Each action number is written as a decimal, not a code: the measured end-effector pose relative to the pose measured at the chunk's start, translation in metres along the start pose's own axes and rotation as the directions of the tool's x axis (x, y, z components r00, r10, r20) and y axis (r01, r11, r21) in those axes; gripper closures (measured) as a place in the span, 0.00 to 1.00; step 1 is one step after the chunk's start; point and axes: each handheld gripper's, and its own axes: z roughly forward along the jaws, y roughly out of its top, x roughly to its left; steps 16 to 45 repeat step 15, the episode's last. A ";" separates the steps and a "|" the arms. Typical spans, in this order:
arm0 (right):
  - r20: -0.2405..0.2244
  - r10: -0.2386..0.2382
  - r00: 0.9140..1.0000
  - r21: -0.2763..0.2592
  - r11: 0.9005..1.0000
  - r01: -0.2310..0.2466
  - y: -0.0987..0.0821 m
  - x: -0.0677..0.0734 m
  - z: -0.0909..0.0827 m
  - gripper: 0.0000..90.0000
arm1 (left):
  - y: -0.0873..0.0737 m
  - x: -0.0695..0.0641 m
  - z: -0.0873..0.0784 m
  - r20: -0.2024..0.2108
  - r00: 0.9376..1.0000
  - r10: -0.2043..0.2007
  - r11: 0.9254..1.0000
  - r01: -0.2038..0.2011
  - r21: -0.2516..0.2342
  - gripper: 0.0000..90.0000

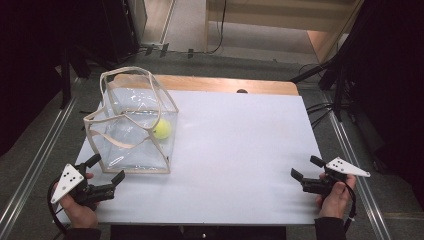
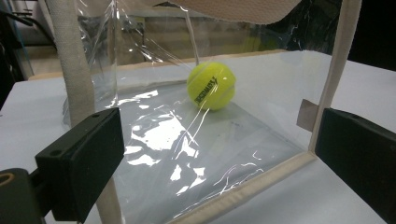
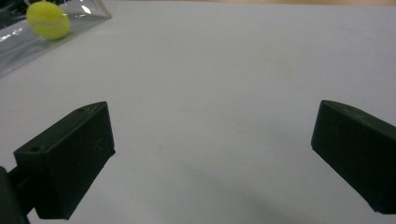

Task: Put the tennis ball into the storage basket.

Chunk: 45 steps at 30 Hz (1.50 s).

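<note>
Clear bag [image 1: 135,127] at the desk's [image 1: 240,150] left, ball [image 1: 162,129] inside, judged light, floppy and slippery (cloth trim best gripped); left tongs [image 1: 106,169] beside it and right tongs [image 1: 305,168] both held apart, empty.

Wide open white table surface [image 1: 240,150] ahead of the right gripper [image 1: 306,169]. Blocking the left gripper [image 1: 106,169]: clear plastic bag with cream trim [image 1: 135,125], just in front.

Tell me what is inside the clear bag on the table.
Inside the clear bag lies one yellow tennis ball on the bag's floor, towards its far right corner. Through the see-through walls nothing else shows inside, though glare and creases blur parts of the plastic.
</note>
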 end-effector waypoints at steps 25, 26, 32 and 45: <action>0.038 0.028 0.999 -0.047 0.999 -0.026 -0.009 -0.005 -0.004 0.00 | 0.000 0.000 0.000 0.000 1.000 0.000 1.000 0.000 0.001 0.01; 0.038 0.028 0.999 -0.047 0.999 -0.026 -0.009 -0.005 -0.004 0.00 | 0.000 0.000 0.000 0.000 1.000 0.000 1.000 0.000 0.001 0.01; 0.038 0.028 0.999 -0.047 0.999 -0.026 -0.009 -0.005 -0.004 0.00 | 0.000 0.000 0.000 0.000 1.000 0.000 1.000 0.000 0.001 0.01; 0.038 0.028 0.999 -0.047 0.999 -0.026 -0.009 -0.005 -0.004 0.00 | 0.000 0.000 0.000 0.000 1.000 0.000 1.000 0.000 0.001 0.01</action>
